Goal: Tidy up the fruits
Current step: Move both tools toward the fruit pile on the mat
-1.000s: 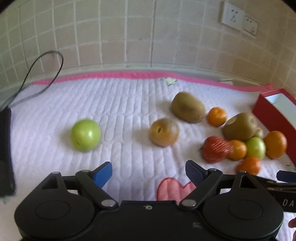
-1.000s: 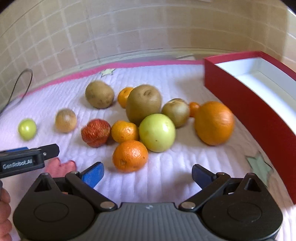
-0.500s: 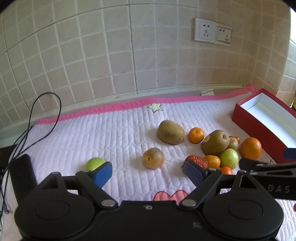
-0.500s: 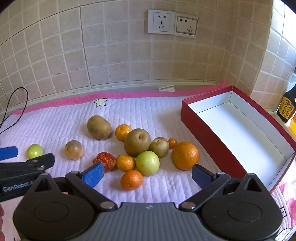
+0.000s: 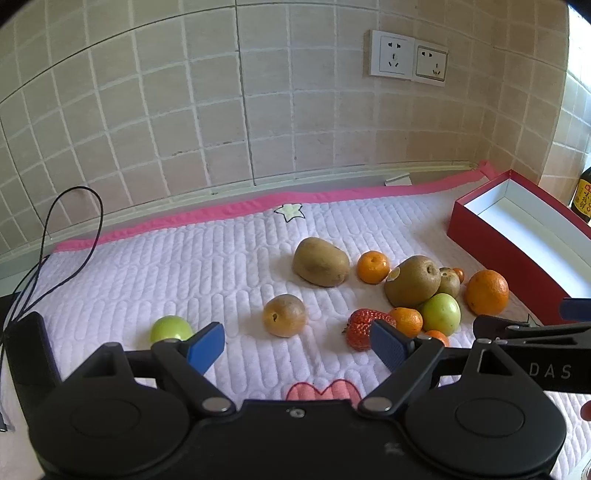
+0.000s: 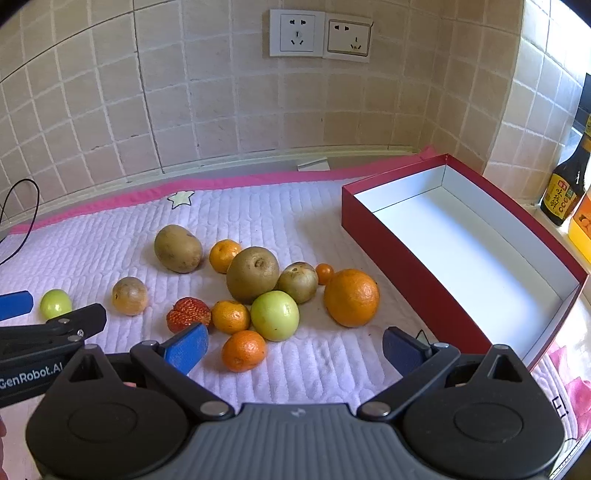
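Several fruits lie on a quilted white mat [image 6: 295, 214]: a large orange [image 6: 351, 297], a green apple [image 6: 274, 315], kiwis [image 6: 252, 274], small tangerines [image 6: 243, 350], a red strawberry [image 6: 188, 314], a brown round fruit [image 5: 284, 315] and a small green apple [image 5: 170, 328] apart at the left. An empty red box [image 6: 436, 306] with a white inside stands at the right. My left gripper [image 5: 297, 347] and right gripper [image 6: 293, 349] are both open and empty, held above the mat in front of the fruits.
A tiled wall with two sockets [image 6: 319, 35] runs behind the mat. A black cable [image 5: 74, 236] and a dark device [image 5: 29, 365] lie at the left. Sauce bottles [image 6: 567, 184] stand on a ledge to the right of the box.
Both grippers have risen and pulled back from the mat, so the fruits look smaller and the wall, sockets and whole box have come into view. Both stay open.
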`<state>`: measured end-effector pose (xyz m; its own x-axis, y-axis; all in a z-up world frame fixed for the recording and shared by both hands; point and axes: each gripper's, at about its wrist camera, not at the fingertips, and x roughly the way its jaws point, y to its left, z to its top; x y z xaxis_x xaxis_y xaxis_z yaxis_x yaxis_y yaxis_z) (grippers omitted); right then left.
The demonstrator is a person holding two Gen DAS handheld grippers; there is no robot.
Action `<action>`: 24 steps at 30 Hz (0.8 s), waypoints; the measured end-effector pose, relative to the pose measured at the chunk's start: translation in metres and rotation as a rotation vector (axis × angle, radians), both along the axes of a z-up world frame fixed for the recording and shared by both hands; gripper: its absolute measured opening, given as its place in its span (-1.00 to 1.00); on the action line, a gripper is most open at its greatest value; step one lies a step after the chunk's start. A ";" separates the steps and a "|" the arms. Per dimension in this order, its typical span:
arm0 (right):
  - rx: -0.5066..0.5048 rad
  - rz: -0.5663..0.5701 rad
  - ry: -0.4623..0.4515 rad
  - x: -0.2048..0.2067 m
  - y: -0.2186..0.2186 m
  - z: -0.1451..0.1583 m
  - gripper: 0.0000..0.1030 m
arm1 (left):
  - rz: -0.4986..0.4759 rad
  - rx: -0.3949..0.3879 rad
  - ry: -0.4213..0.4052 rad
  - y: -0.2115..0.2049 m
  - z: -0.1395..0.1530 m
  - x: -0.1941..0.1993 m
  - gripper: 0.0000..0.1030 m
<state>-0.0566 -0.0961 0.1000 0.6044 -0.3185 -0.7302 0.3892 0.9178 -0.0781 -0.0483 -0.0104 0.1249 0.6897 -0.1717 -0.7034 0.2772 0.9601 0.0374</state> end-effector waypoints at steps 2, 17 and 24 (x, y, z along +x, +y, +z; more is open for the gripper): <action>-0.006 0.003 0.007 0.001 -0.001 -0.001 0.98 | 0.006 0.001 0.004 -0.002 0.000 0.002 0.98; 0.048 -0.002 -0.037 -0.004 -0.012 -0.002 0.98 | 0.000 -0.013 0.009 -0.002 -0.002 0.003 0.98; 0.046 0.008 -0.027 -0.001 -0.009 -0.004 0.98 | 0.006 -0.025 0.020 0.002 -0.005 0.007 0.98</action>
<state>-0.0577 -0.1048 0.0959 0.6264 -0.2806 -0.7273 0.3837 0.9231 -0.0256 -0.0415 -0.0085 0.1201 0.6763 -0.1853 -0.7129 0.2720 0.9623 0.0080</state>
